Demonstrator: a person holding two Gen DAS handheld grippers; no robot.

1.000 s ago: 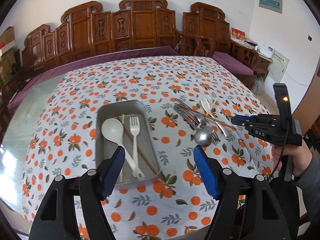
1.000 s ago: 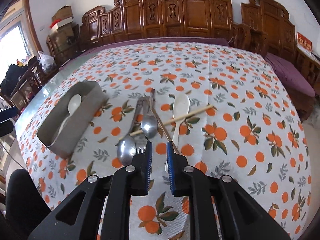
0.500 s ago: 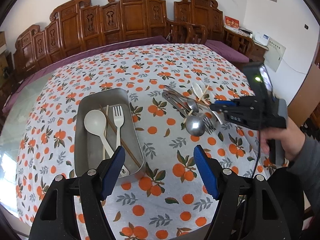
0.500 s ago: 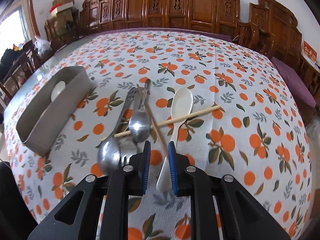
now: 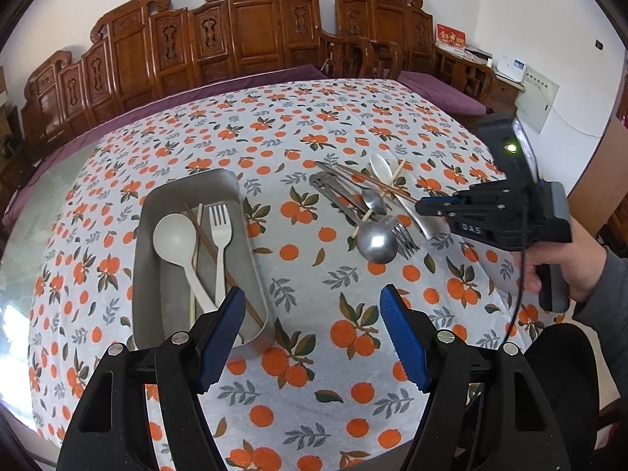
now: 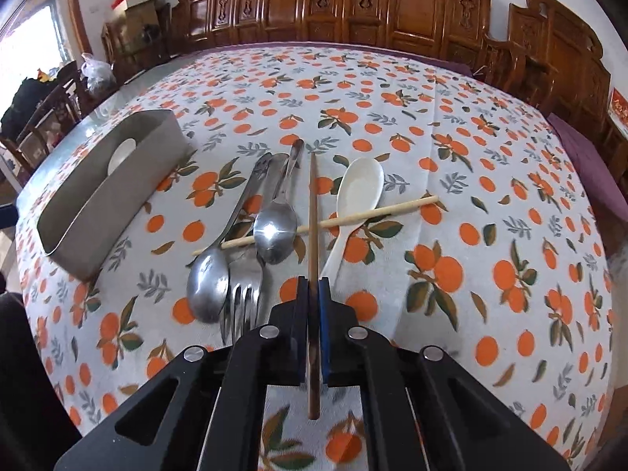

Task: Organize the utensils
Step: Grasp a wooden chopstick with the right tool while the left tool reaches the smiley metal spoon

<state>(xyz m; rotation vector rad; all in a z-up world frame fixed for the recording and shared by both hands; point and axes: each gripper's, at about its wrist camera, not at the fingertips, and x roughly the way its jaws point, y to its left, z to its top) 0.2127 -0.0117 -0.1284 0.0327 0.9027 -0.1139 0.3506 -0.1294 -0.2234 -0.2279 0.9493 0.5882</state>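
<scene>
A grey metal tray (image 5: 149, 212) on the left holds a white spoon (image 5: 174, 231), a white fork (image 5: 220, 231) and two chopsticks. It also shows in the right wrist view (image 6: 117, 192). To its right lies a pile: two steel spoons (image 6: 274, 227), a steel fork (image 6: 243, 290), a white spoon (image 6: 359, 184) and a light chopstick (image 6: 392, 210). My right gripper (image 6: 313, 286) is shut on a dark brown chopstick (image 6: 313, 212) that lies across the pile. It also shows in the left wrist view (image 5: 422, 209). My left gripper (image 5: 312, 314) is open and empty above the table's near edge.
The table wears an orange-print cloth (image 5: 314, 125). Carved wooden chairs (image 5: 251, 35) line the far side. A person's hand (image 5: 565, 271) holds the right gripper at the right. A bare glass strip (image 5: 35, 204) runs along the table's left edge.
My right gripper has moved forward over the pile and closed its jaws on the dark brown chopstick. My left gripper has stayed open and shifted only slightly.
</scene>
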